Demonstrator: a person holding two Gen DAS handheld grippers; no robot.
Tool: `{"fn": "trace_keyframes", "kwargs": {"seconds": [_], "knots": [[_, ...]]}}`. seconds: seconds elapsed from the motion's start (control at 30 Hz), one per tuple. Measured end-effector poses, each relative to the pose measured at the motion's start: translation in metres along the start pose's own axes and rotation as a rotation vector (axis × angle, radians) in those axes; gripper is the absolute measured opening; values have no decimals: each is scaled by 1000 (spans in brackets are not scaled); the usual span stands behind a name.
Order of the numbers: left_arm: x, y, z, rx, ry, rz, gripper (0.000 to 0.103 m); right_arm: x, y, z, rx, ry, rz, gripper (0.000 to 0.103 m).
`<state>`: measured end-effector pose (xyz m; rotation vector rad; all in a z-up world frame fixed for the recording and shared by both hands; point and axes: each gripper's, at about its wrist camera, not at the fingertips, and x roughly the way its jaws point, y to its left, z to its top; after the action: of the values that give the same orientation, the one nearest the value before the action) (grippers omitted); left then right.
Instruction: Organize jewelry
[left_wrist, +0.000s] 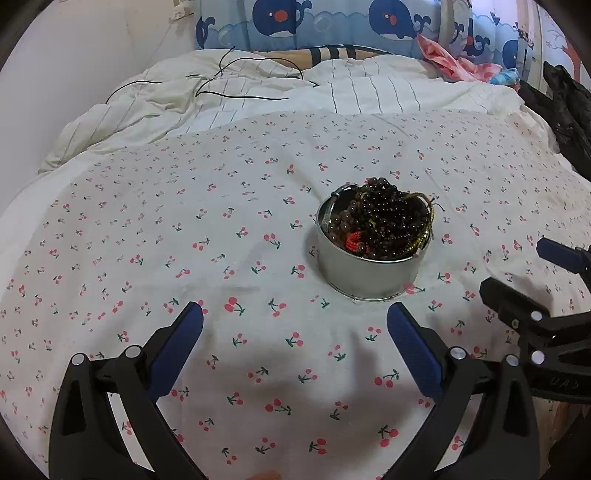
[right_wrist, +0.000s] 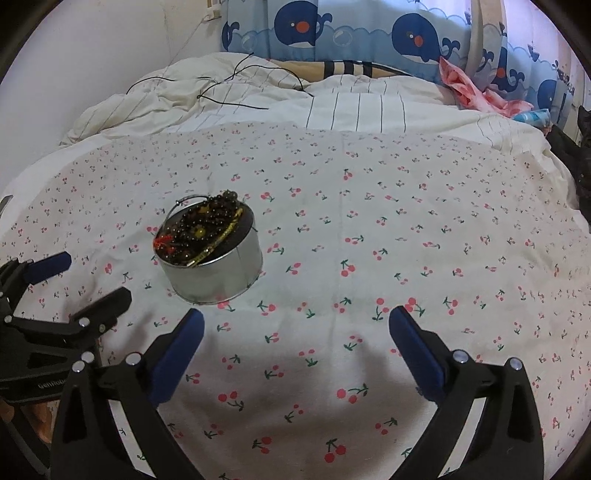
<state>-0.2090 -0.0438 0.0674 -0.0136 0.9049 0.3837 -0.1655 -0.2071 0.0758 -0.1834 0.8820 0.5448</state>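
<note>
A round silver tin (left_wrist: 369, 273) stands on a cherry-print sheet (left_wrist: 184, 240). It is heaped with dark bead strands (left_wrist: 380, 218), a red knotted piece and a gold-green cord. It also shows in the right wrist view (right_wrist: 218, 273), with the beads (right_wrist: 199, 229) piled to the rim. My left gripper (left_wrist: 295, 317) is open and empty, just short of the tin. My right gripper (right_wrist: 295, 321) is open and empty, to the right of the tin. Each gripper shows in the other's view, the right one (left_wrist: 517, 273) and the left one (right_wrist: 92, 277).
A rumpled striped white quilt (left_wrist: 258, 96) lies beyond the sheet with a thin black cord (left_wrist: 240, 85) across it. A whale-print curtain (left_wrist: 332, 22) hangs behind. Pink cloth (left_wrist: 454, 62) and dark clothing (left_wrist: 565, 107) lie at the far right.
</note>
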Motion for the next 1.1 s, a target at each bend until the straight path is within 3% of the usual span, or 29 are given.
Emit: {"fn": "trace_keyframes", "kwargs": {"seconds": [1.1], "knots": [[4, 1, -2, -8, 16, -15, 96, 2, 1, 0, -10, 14, -8, 96]]}}
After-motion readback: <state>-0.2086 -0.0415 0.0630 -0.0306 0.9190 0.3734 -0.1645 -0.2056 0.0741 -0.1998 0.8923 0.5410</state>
